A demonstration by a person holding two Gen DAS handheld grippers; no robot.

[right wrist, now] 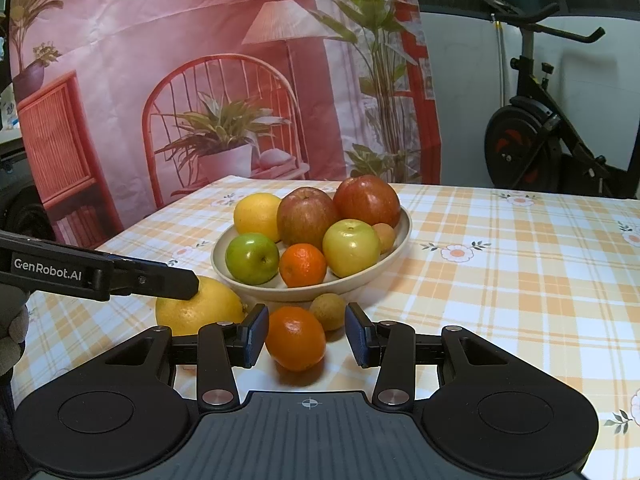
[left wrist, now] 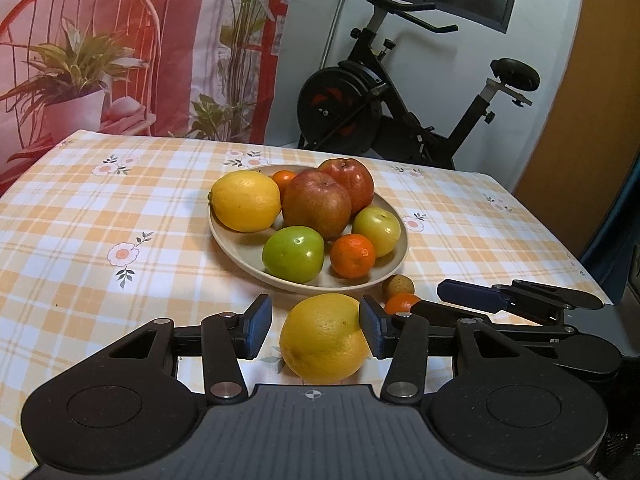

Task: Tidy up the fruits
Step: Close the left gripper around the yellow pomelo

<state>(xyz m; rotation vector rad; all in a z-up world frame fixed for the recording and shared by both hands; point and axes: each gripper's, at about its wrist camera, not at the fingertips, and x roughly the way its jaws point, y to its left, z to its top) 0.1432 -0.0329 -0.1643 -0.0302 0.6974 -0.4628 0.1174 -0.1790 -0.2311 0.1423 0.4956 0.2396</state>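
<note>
Fruit everywhere on this checked tablecloth — and both grippers are down among it. Left gripper first: its fingers are spread wide around a big yellow lemon that sits on the cloth just in front of the plate. The right pad looks to be touching the lemon's skin, while the left pad stands clear of it, so nothing is pinched. Over to the right gripper — fingers spread here too, framing a small orange tangerine on the cloth. Its left pad is right at the tangerine's side, its right pad apart from it. Just behind the tangerine, touching or nearly touching it, sits a little brown round fruit, close to the near rim of the plate.

On the plate itself the pile is full: a second lemon at the far left, two red apples in the middle and at the back, a green apple at the near left, a yellow-green apple on the right, and a tangerine between those two at the front. Another small orange fruit peeks from behind the lemon and apples in the left view. Beyond the table, a printed curtain on the left and an exercise bike on the right.
</note>
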